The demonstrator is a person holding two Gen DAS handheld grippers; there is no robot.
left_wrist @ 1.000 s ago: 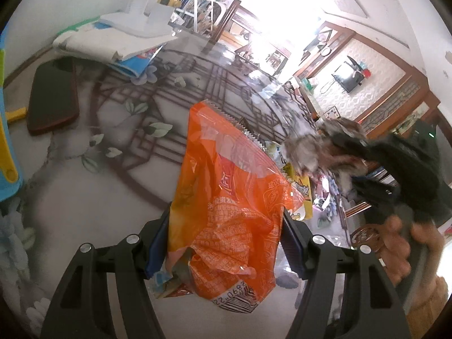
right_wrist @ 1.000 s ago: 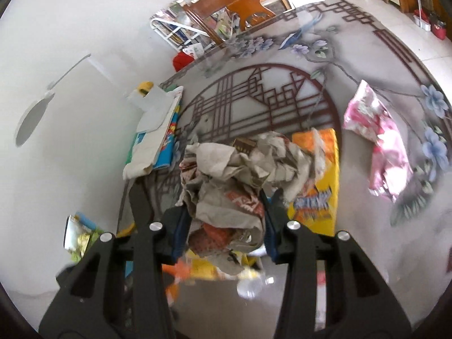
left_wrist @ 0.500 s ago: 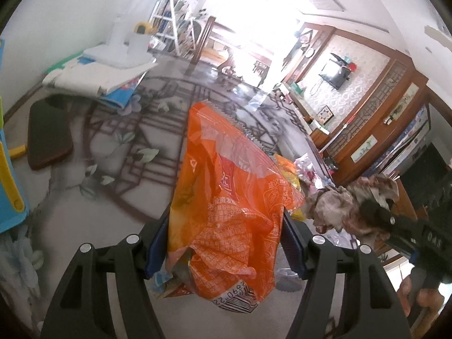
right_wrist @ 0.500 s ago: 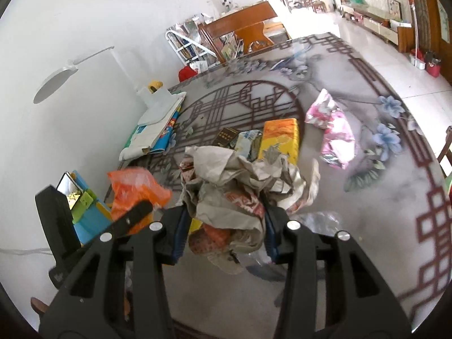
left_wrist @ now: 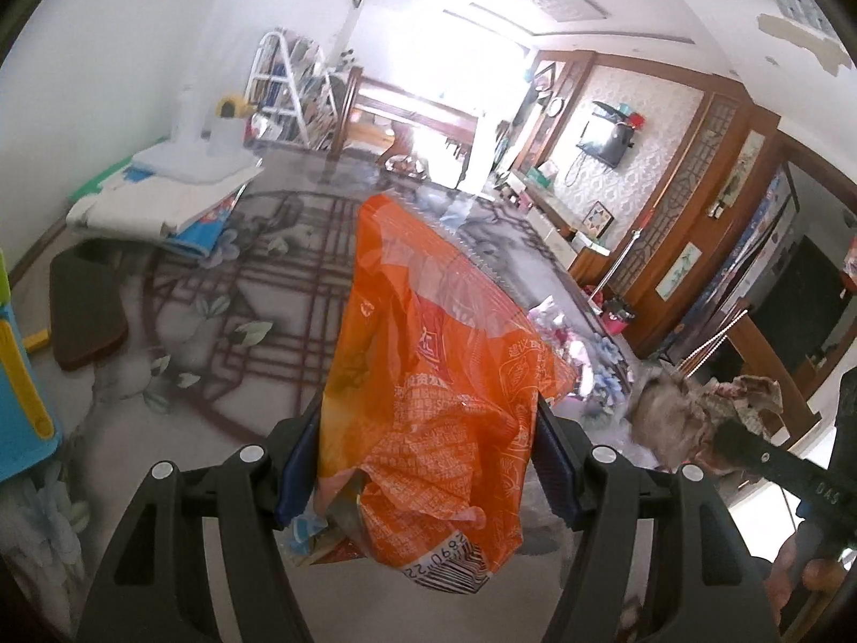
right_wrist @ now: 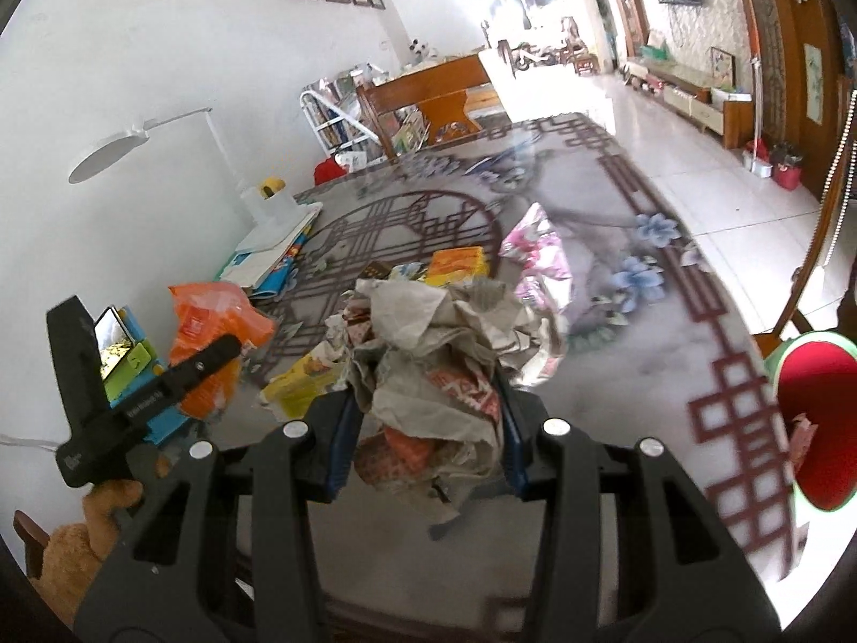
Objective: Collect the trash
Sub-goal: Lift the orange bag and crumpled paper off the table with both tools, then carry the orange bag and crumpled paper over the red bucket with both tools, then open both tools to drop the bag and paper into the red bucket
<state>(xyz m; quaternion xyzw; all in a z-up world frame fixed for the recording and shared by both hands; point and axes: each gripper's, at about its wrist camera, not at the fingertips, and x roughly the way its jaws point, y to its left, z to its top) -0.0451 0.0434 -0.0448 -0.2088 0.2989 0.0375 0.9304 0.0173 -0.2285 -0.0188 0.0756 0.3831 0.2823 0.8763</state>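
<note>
L gripper (left_wrist: 428, 461): jaws mid-width, clamped on crinkly orange plastic snack bag (left_wrist: 428, 375), held up above patterned glass-topped table (right_wrist: 616, 375).
R gripper (right_wrist: 426, 428): jaws narrow, pinching crumpled grey-white newspaper wad (right_wrist: 434, 353), also in the air.
Bin: red-lined green-rimmed round bin (right_wrist: 814, 423) past table's right edge, as we read it.
Risk 1: wad is loose; we judge outer sheets could shed if swung fast.
Risk 2: bag is slick and hangs long; may slip or snag on table edge.
Count: 2 pcs held; on table we count 1 pink foil wrapper (right_wrist: 535, 257), 1 orange-yellow box (right_wrist: 460, 265), 1 yellow packet (right_wrist: 300, 380); small bits unclear.
</note>
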